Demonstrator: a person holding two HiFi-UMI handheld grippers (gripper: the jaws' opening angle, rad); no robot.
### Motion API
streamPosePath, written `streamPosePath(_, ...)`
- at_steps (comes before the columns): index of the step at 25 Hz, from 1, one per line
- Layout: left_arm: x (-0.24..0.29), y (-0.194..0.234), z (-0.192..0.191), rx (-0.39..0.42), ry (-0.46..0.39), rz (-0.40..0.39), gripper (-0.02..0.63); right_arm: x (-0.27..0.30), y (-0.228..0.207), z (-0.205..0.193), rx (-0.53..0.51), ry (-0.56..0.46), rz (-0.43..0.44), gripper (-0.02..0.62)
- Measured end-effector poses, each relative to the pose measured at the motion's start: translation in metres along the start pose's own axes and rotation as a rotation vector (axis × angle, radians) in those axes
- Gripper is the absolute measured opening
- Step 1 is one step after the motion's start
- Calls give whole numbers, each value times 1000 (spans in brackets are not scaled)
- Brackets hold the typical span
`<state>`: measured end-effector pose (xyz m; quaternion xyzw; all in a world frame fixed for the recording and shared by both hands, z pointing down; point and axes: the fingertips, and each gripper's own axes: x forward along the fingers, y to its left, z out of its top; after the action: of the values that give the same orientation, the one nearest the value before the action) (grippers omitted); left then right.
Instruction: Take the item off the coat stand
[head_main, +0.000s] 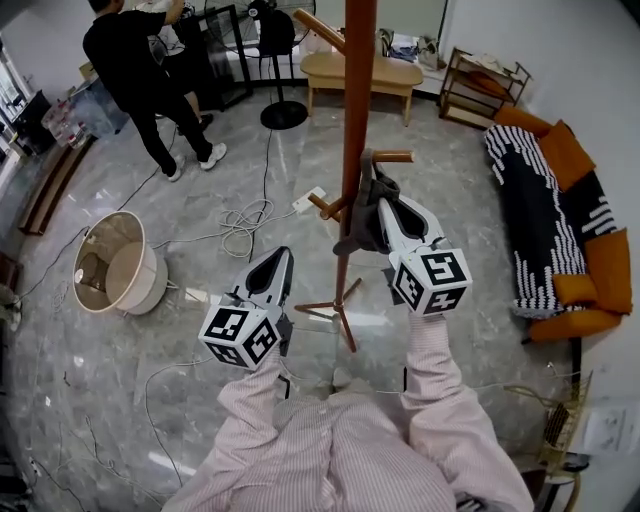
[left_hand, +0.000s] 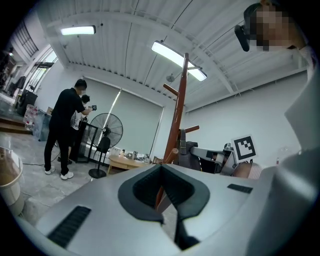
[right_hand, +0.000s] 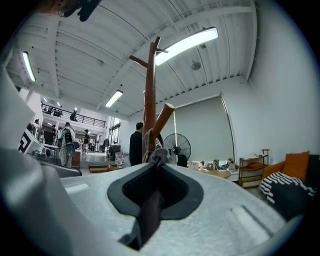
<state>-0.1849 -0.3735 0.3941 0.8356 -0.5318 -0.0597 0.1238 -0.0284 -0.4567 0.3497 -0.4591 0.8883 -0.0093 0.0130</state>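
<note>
Right fingers (head_main: 398, 222) clenched on grey cloth (head_main: 358, 228), which hangs from peg (head_main: 393, 157) on coat stand (head_main: 355, 100). Peg sits above my grip: lift up, outward. Left fingers (head_main: 272, 275) together, empty, lower, farther off.

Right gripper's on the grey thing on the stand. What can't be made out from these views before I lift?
What the grey item is: the head view shows only bunched fabric, half covered by the right gripper.
How it hangs on the peg: too small in the left gripper view, blocked by the jaws in the right gripper view.
The coat stand top: cut off by the head view's upper edge.
</note>
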Motion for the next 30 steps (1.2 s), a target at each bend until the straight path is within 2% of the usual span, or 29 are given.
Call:
streamPosePath(10, 3, -14, 3, 9, 8, -100, 1, -16, -1, 22, -55, -31, -65, 32)
streamPosePath(22, -1, -21, 11, 8, -10, -153, 1, -39, -8, 49, -92, -72, -140, 32)
streamPosePath(30, 2, -32, 10, 6, -13, -191, 0, -60, -20, 52, -90, -84, -191, 32)
